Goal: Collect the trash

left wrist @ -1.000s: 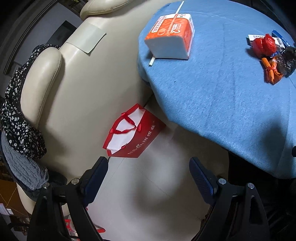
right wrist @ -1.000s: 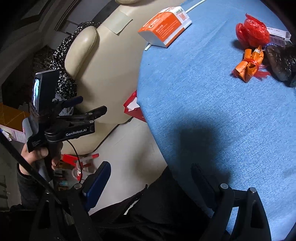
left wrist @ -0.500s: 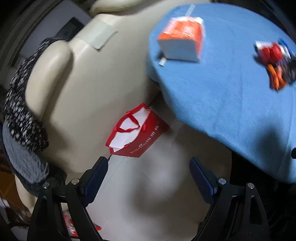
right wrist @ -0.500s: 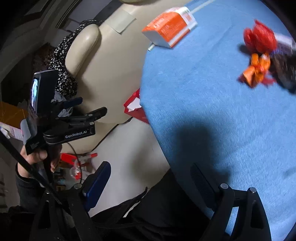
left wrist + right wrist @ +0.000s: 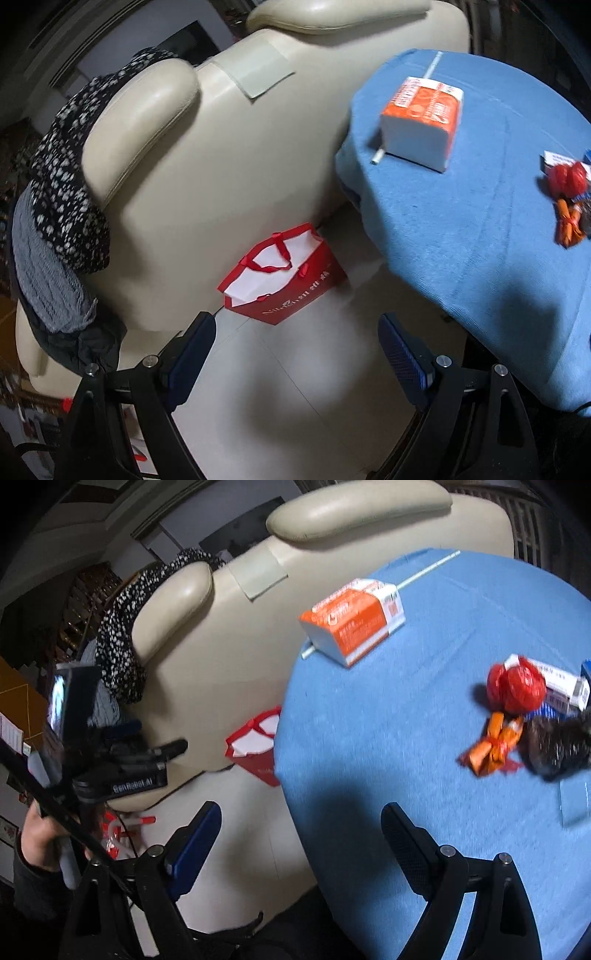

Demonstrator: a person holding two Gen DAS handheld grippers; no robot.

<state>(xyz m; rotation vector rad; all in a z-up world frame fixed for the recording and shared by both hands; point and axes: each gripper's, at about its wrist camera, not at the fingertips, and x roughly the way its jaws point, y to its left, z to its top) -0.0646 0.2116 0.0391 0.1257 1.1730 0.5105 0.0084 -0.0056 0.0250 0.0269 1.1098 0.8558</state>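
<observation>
Pale floor [image 5: 314, 387] clear beside blue table [image 5: 406, 738] edge, red bag [image 5: 284, 280] against armchair [image 5: 221, 166], both tools wide, empty.

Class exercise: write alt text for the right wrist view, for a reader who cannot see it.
The open, empty right gripper hangs over the edge of a blue-clothed table holding crumpled red, orange and black wrappers and an orange tissue pack.

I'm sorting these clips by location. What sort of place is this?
Most likely a home living or dining room: a cream leather armchair draped with clothes, a round table under a blue cloth, and a red gift bag on the tiled floor.
</observation>
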